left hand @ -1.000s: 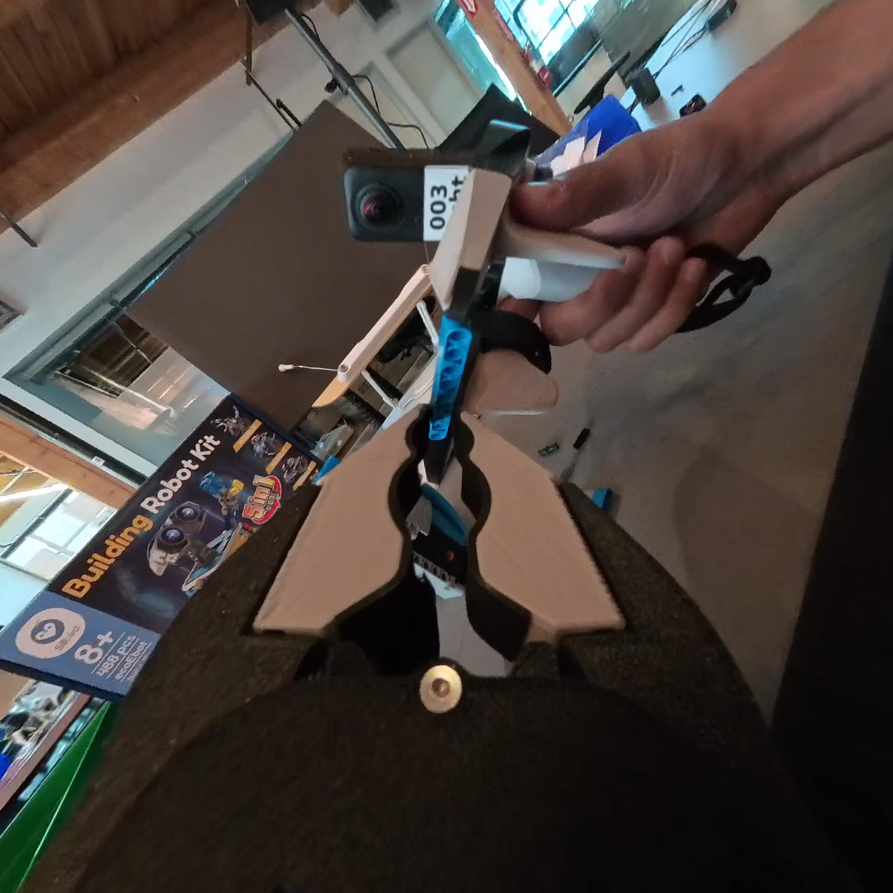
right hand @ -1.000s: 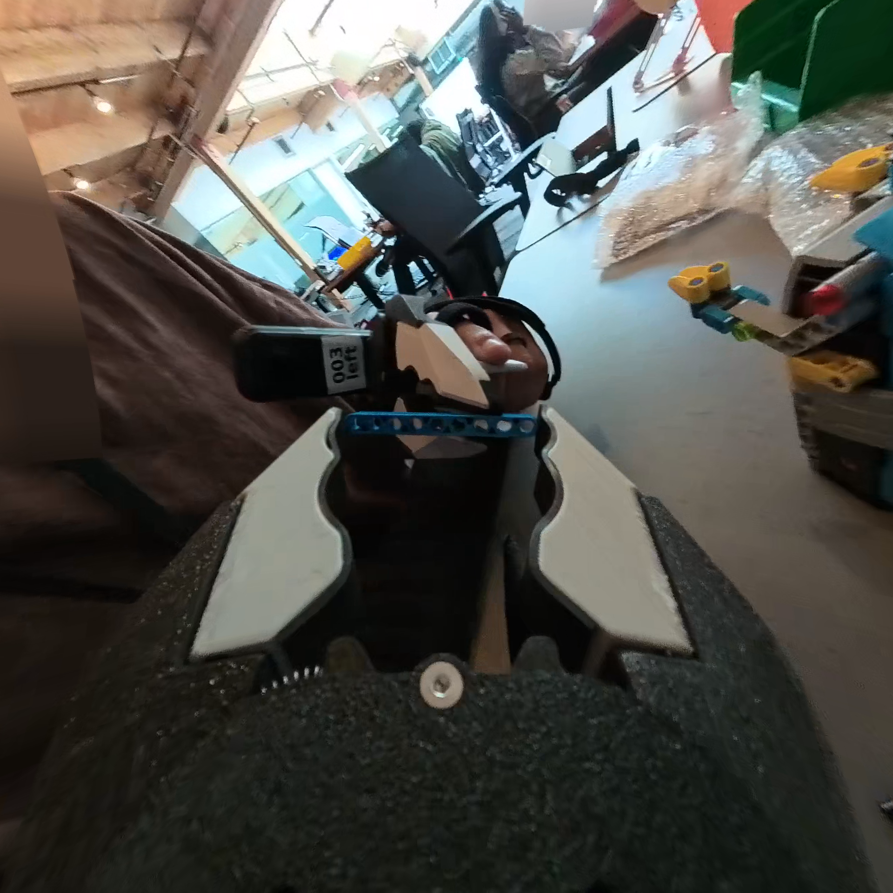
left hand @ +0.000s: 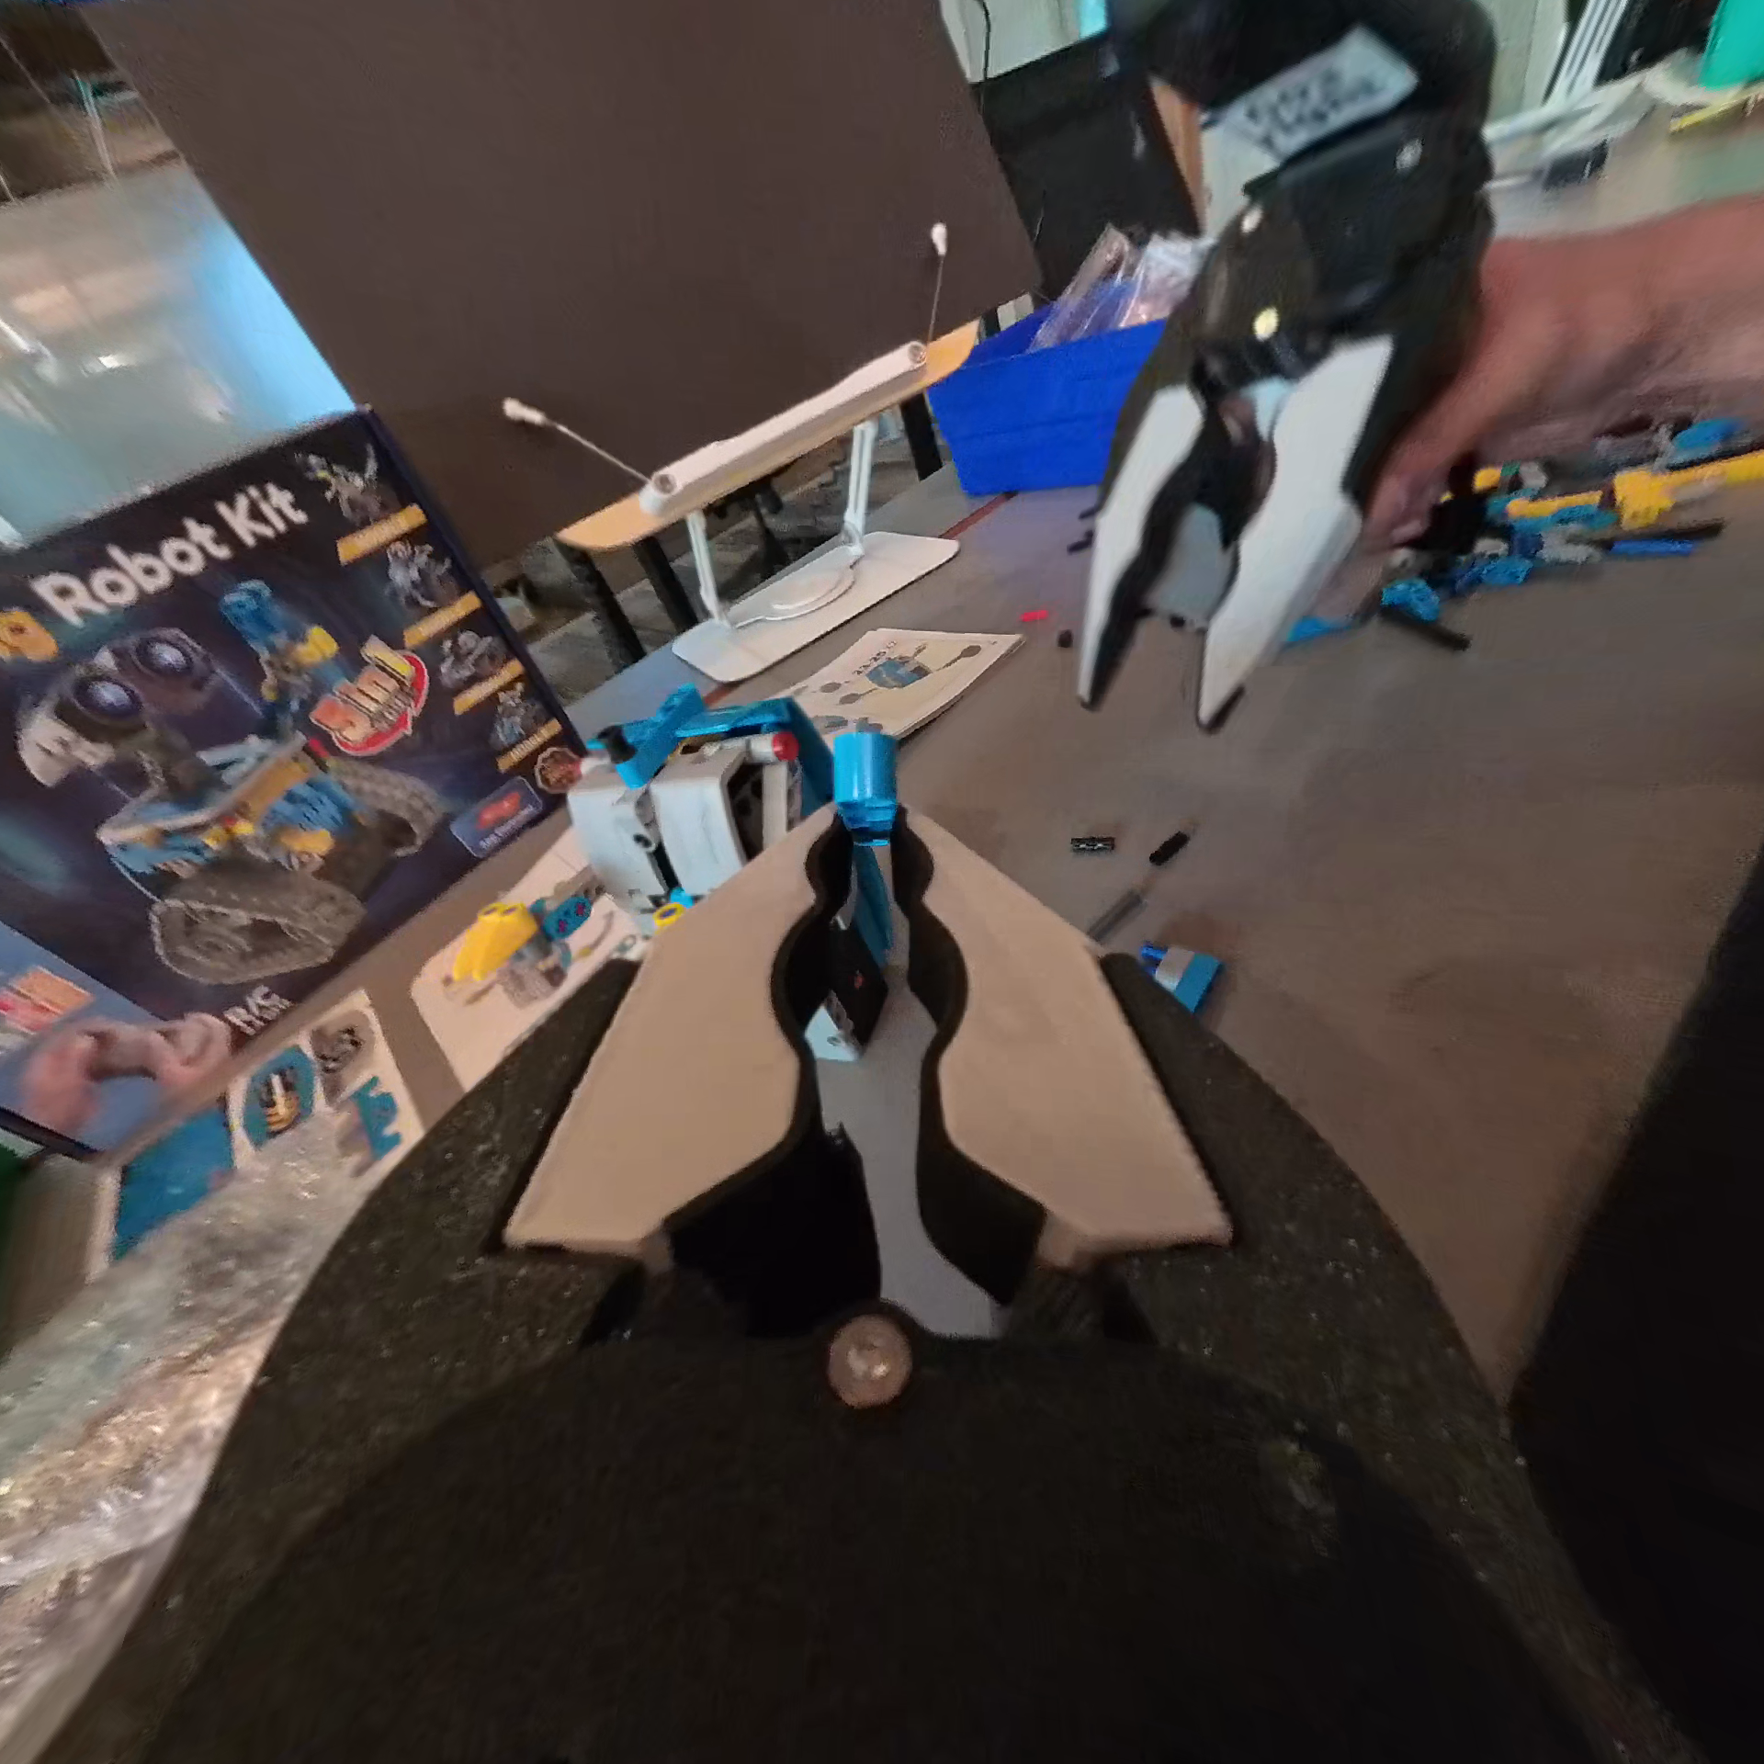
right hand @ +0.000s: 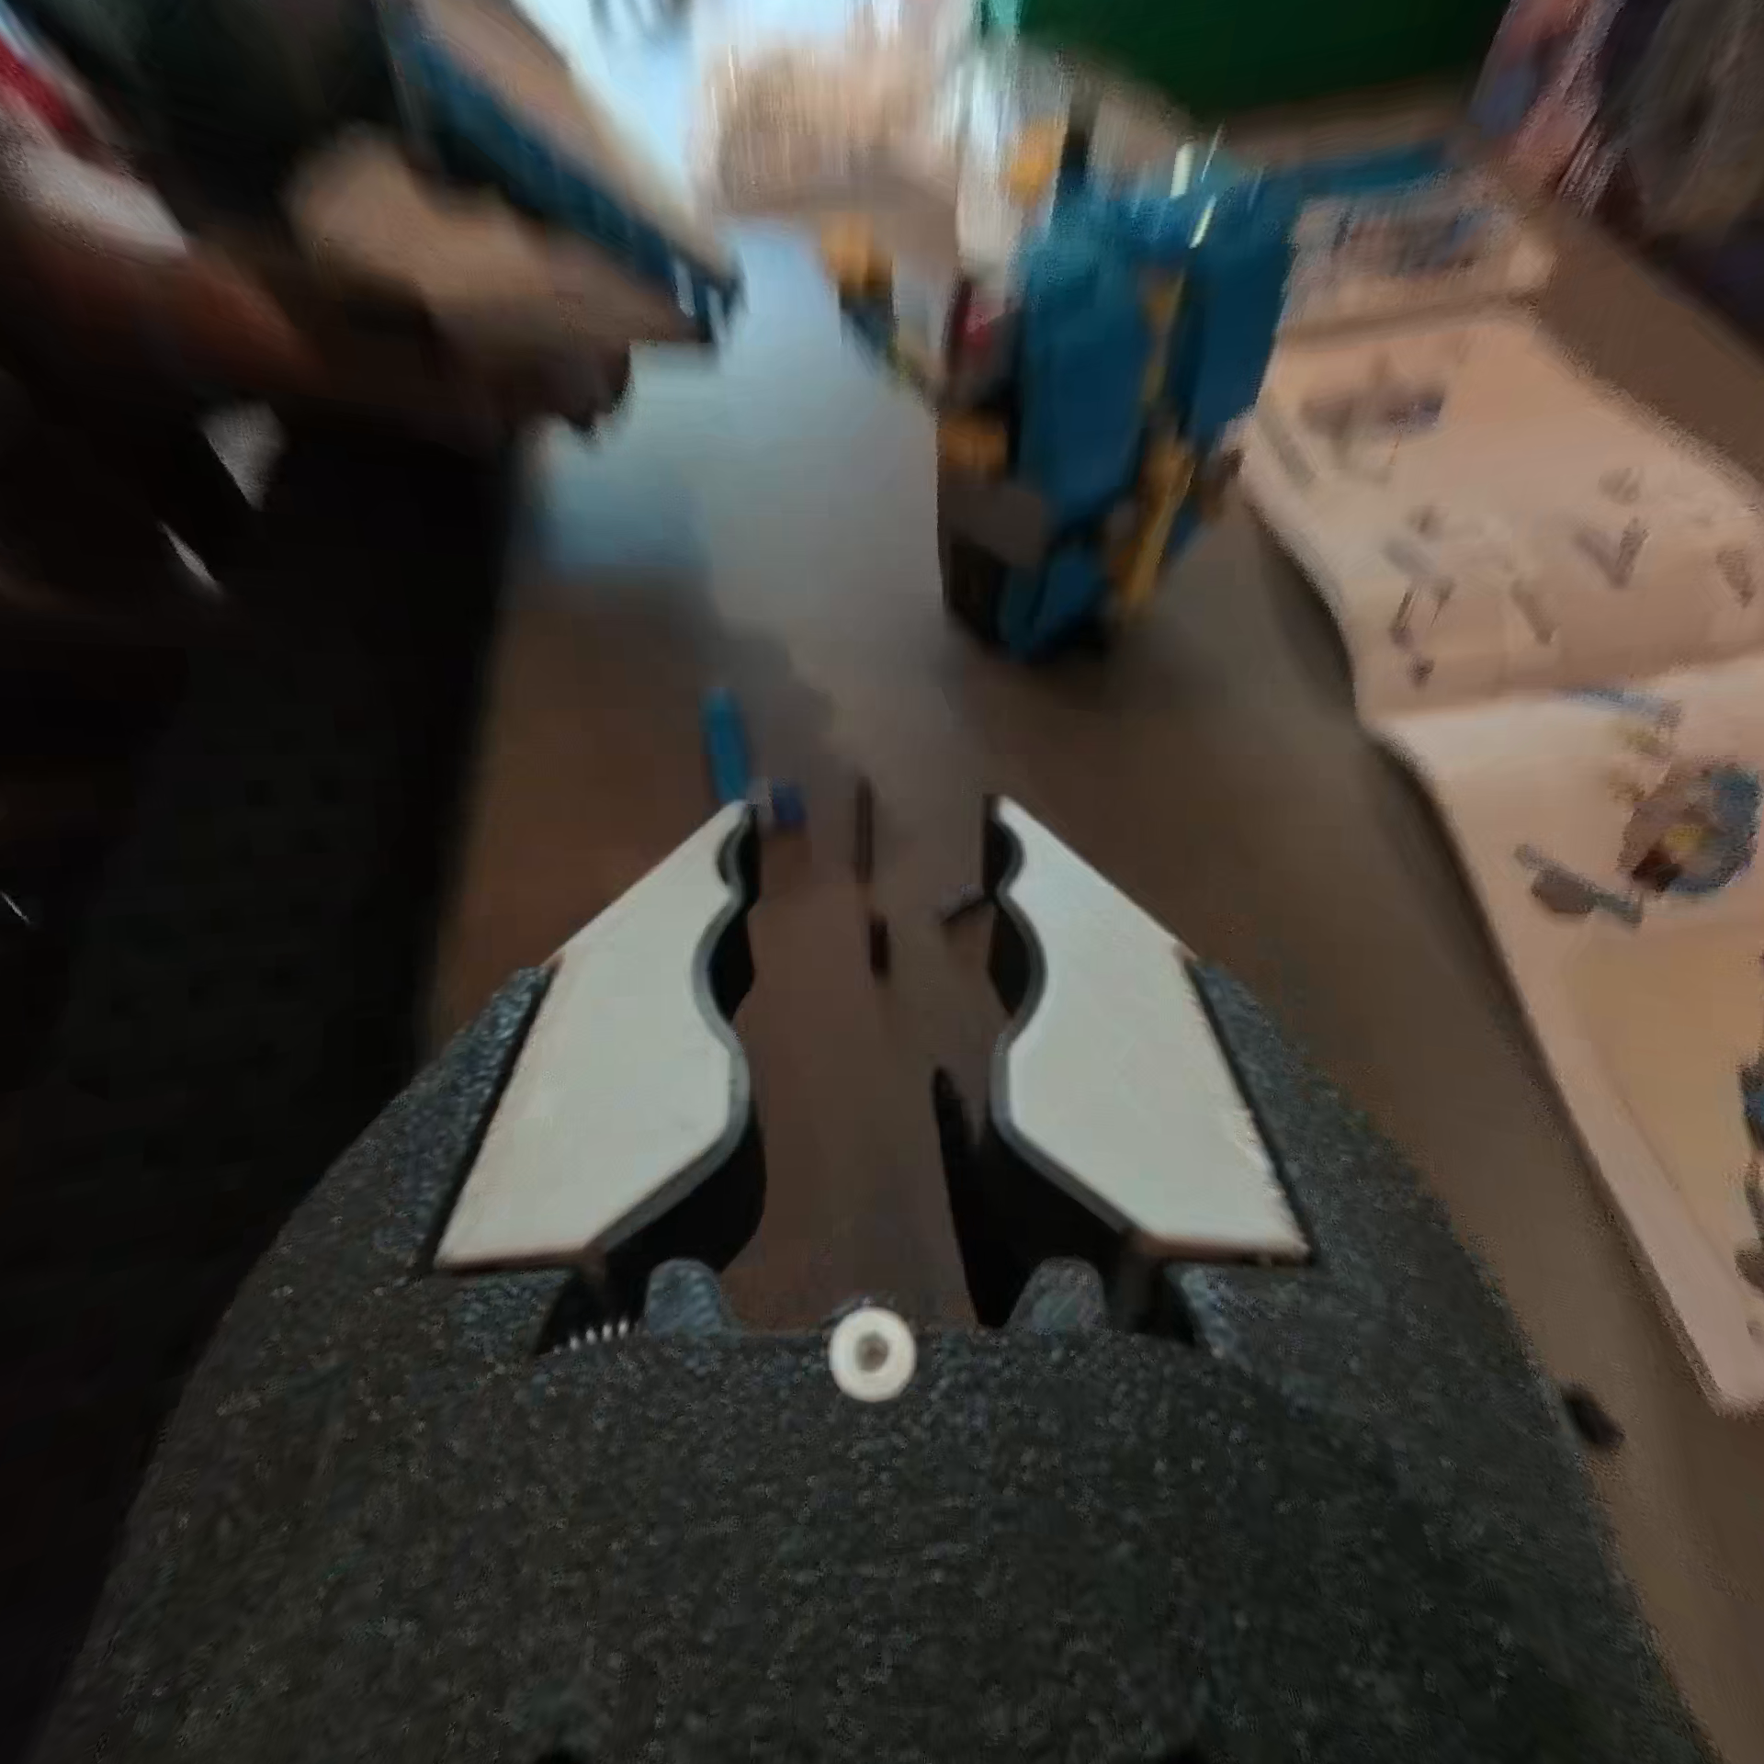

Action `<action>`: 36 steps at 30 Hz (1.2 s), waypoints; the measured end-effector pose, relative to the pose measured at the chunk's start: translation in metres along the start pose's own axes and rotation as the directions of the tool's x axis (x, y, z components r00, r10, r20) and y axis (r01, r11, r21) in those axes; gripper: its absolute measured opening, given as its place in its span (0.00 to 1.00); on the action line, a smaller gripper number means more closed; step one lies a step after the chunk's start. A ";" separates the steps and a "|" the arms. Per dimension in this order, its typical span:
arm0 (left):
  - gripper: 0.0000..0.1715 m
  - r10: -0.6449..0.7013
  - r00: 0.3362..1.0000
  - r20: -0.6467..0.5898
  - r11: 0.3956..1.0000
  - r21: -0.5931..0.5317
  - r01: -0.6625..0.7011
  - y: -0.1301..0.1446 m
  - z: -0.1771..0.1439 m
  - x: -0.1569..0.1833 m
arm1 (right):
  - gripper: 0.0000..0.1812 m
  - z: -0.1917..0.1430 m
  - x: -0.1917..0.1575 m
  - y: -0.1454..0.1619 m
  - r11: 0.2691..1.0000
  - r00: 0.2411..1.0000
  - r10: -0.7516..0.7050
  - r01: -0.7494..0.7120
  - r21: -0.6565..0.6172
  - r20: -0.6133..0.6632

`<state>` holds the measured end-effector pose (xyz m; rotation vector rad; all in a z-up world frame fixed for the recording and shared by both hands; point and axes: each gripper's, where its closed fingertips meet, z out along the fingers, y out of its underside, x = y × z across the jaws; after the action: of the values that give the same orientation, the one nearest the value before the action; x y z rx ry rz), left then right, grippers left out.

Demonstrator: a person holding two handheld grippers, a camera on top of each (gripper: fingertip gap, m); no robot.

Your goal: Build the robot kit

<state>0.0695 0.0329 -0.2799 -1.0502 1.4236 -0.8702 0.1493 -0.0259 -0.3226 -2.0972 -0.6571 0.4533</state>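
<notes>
The left gripper (left hand: 867, 840) is clamped on a blue beam (left hand: 864, 792) just beside the white-and-blue model (left hand: 687, 821) on the surface (left hand: 1432, 859). The right gripper (right hand: 869, 830), fingers apart and empty, hovers near the model.

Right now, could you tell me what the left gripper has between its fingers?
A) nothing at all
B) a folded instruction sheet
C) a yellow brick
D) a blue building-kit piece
D: in the left wrist view the left gripper is closed on a blue building-kit piece that sticks up past its fingertips, while the right gripper hangs open and empty above the table.
</notes>
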 end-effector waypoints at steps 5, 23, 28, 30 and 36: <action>0.04 -0.043 0.999 -0.020 0.999 -0.013 0.043 0.004 -0.001 -0.003 | 0.16 0.023 0.000 0.051 0.960 0.999 -0.036 0.034 -0.276 0.000; 0.04 0.039 0.992 -0.123 0.996 -0.070 -0.048 0.013 0.010 0.028 | 0.03 0.029 -0.026 -0.004 1.000 0.991 0.018 -0.019 0.006 0.133; 0.04 -0.052 0.993 -0.102 0.998 -0.027 0.050 -0.001 0.011 0.028 | 0.02 0.023 -0.050 -0.069 0.941 0.973 0.028 -0.103 0.322 0.230; 0.04 -0.038 0.996 -0.079 0.999 -0.015 0.037 -0.005 0.010 0.027 | 0.02 0.027 -0.058 -0.076 0.928 0.958 0.050 -0.150 0.342 0.283; 0.04 0.031 0.999 -0.020 0.999 -0.031 -0.032 -0.004 0.011 0.026 | 0.02 0.041 -0.054 -0.067 0.951 0.975 0.056 -0.118 0.286 0.215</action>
<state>0.0814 0.0080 -0.2865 -1.0424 1.4706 -0.8407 0.0649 -0.0004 -0.2862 -1.8126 -0.5738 0.7773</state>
